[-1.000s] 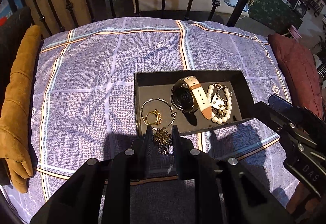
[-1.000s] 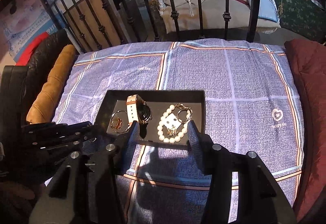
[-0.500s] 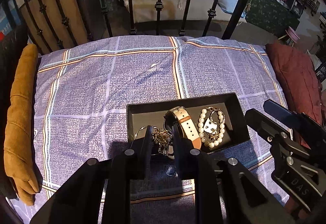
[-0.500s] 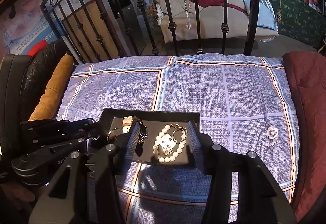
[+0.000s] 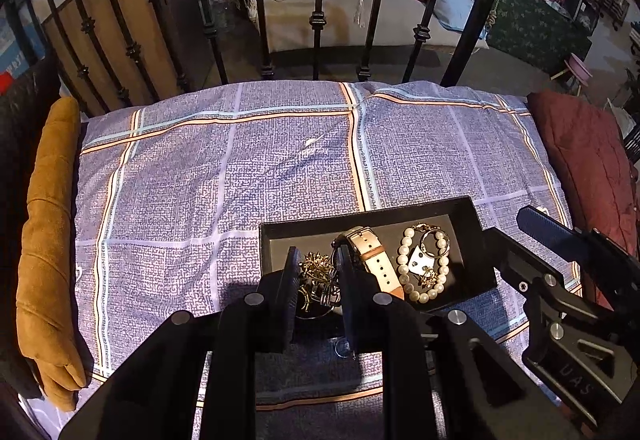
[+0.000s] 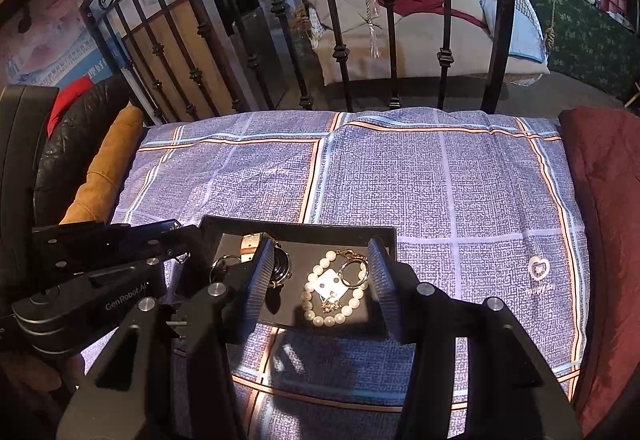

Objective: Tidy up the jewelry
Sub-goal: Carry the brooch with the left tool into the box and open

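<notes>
Left wrist view: the left tool (image 5: 316, 272) is closed on a tangled gold ornament (image 5: 316, 270), holding it over the near left corner of the black tray (image 5: 360, 217) on the bed's checked cover (image 5: 224, 175). To its right lie a watch (image 5: 372, 260), its pale leather strap running toward the camera, and a pearl bracelet (image 5: 422, 268).

Right wrist view: the right tool (image 6: 318, 272) hangs open, its ribbed fingers (image 6: 260, 280) flanking the smooth round pearls; it is the nearer one to them.

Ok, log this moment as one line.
left gripper: shut on gold brooch over black tray | right gripper: open, empty | watch, pearl bracelet: in tray
</notes>
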Tool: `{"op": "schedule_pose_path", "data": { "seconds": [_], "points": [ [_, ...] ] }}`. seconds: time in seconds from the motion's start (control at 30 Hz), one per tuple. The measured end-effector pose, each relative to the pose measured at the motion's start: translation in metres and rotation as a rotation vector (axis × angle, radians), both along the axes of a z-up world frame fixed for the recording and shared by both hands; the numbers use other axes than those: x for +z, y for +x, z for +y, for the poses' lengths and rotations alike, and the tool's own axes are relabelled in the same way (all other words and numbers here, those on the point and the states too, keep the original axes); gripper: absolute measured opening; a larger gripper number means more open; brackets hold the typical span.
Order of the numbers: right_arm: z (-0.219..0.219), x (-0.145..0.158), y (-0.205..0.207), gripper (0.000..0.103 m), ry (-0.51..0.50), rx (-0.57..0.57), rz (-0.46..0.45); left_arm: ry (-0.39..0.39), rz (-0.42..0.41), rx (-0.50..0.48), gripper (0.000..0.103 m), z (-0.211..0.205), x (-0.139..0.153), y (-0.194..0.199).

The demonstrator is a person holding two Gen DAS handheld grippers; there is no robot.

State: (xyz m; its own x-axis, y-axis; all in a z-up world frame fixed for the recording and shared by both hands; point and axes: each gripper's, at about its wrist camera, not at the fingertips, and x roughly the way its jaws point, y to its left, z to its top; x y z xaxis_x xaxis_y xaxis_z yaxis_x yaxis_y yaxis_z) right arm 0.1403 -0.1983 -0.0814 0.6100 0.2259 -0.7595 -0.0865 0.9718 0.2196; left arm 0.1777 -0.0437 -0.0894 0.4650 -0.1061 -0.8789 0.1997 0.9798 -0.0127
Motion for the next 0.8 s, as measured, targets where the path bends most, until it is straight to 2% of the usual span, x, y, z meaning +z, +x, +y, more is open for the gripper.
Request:
{"op": "schedule_pose_path", "data": {
  "seconds": [0.13, 0.2, 0.27, 0.3, 0.7, 0.77, 0.8],
  "points": [
    [0.000, -0.001, 0.002, 0.050, -0.006, 0.000, 0.002, 0.017, 0.002, -0.005, 0.018, -0.002, -0.002, 0.000],
    [0.001, -0.001, 0.002, 0.046, -0.018, -0.002, 0.000, 0.026, 0.004, -0.008, 0.018, -0.003, -0.003, 0.000],
    [0.004, -0.004, 0.003, 0.005, -0.042, 0.002, 0.011, 0.026, 0.008, -0.008, 0.018, -0.003, -0.004, 0.000],
    [0.006, -0.005, 0.004, 0.001, -0.047, 0.006, 0.021, 0.027, 0.008, -0.008, 0.018, -0.003, -0.004, 0.000],
    [0.011, -0.012, 0.007, 0.001, -0.030, 0.024, 0.052, 0.046, 0.026, 0.002, 0.019, -0.005, -0.011, 0.003],
    [0.009, -0.012, 0.008, 0.001, -0.027, 0.023, 0.055, 0.073, 0.027, 0.012, 0.032, -0.006, -0.012, 0.004],
    [0.009, -0.012, 0.008, 0.001, -0.027, 0.023, 0.058, 0.086, 0.020, 0.024, 0.050, -0.006, -0.012, 0.004]
  ]
}}
